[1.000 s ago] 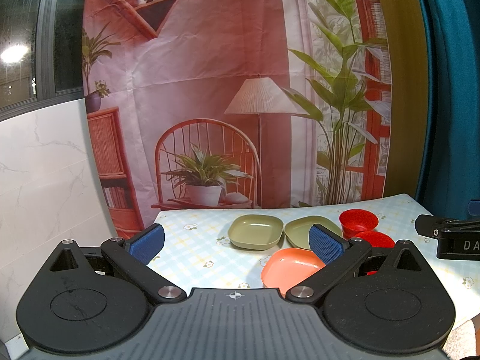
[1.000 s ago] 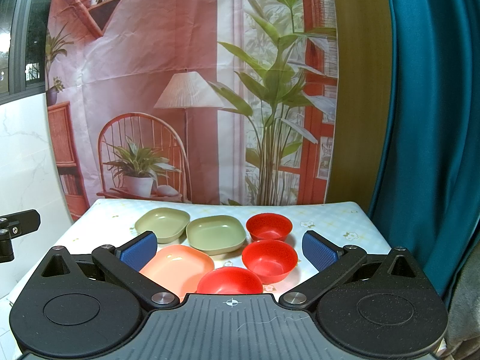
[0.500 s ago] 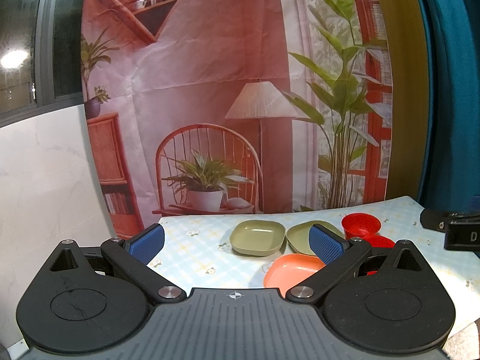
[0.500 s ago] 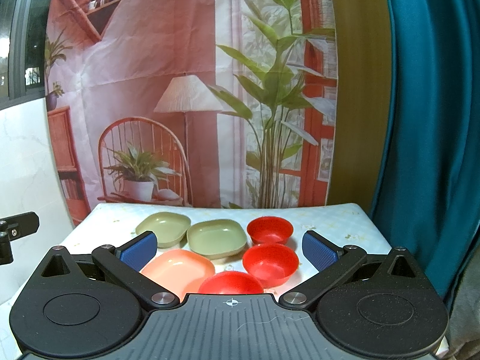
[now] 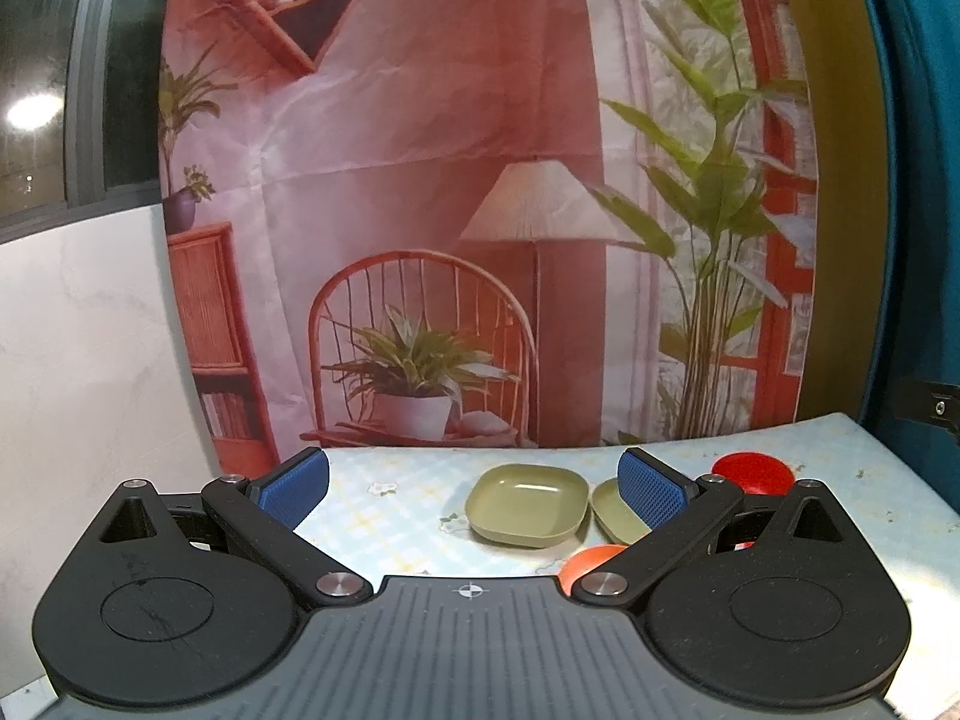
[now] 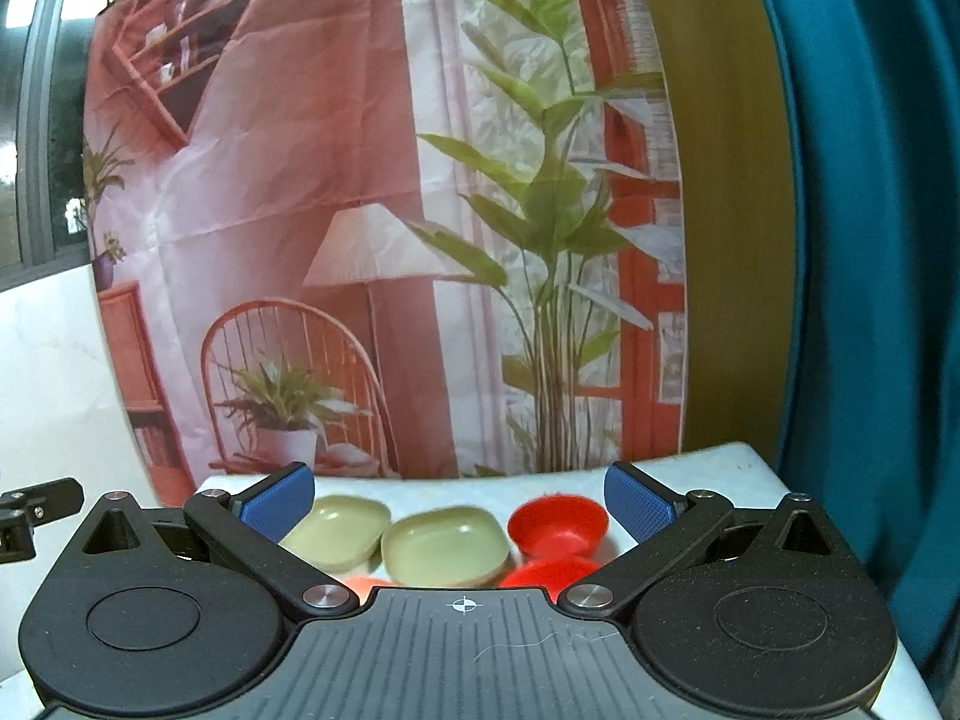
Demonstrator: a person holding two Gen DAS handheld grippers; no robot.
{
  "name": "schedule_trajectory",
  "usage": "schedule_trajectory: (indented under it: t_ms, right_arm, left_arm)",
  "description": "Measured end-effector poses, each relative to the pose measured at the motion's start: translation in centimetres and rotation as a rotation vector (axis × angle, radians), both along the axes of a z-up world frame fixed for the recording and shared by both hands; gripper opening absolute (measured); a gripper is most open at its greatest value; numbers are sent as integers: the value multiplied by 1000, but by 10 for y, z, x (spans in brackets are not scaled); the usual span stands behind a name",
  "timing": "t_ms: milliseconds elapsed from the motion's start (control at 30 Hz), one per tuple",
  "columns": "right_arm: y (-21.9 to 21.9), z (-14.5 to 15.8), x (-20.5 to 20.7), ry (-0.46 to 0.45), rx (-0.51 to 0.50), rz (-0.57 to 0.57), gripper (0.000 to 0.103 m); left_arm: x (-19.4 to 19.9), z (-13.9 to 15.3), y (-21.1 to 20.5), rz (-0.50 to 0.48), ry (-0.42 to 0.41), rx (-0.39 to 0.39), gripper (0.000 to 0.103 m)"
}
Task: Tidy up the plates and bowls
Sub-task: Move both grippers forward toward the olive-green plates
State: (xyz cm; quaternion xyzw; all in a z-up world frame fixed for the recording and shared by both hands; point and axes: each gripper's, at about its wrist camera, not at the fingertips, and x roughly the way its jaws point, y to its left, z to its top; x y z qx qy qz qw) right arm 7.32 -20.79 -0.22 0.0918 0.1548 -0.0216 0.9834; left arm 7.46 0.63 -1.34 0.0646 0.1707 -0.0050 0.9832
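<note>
Two olive-green square plates lie side by side on the checked tablecloth: one (image 5: 528,510) (image 6: 339,531) on the left, the other (image 5: 612,516) (image 6: 447,549) on the right. An orange plate (image 5: 591,558) (image 6: 366,585) peeks out nearer the camera. A red bowl (image 5: 753,471) (image 6: 558,522) stands at the back right, and another red bowl (image 6: 552,570) sits in front of it. My left gripper (image 5: 474,486) is open and empty, above the table's near side. My right gripper (image 6: 459,501) is open too, with nothing between its fingers.
A printed backdrop (image 5: 480,180) of a chair, lamp and plants hangs behind the table (image 5: 390,504). A teal curtain (image 6: 870,240) hangs at the right. A white marble wall (image 5: 90,330) stands at the left. The other gripper's black body shows at the frame edges (image 5: 927,405) (image 6: 36,498).
Both grippers have tilted up and drawn back, so the plates and bowls sit lower in view and are partly hidden by the gripper bodies. Both stayed open.
</note>
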Motion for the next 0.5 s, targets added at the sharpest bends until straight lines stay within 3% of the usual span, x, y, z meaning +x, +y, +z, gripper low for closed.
schedule_trajectory:
  t_ms: [200, 500]
  right_arm:
    - [1, -29, 38, 46, 9, -12, 103]
    - [0, -82, 81, 158, 11, -27, 103]
  left_arm:
    - [33, -26, -4, -30, 66, -5, 103]
    - [69, -63, -6, -48, 102, 9, 102]
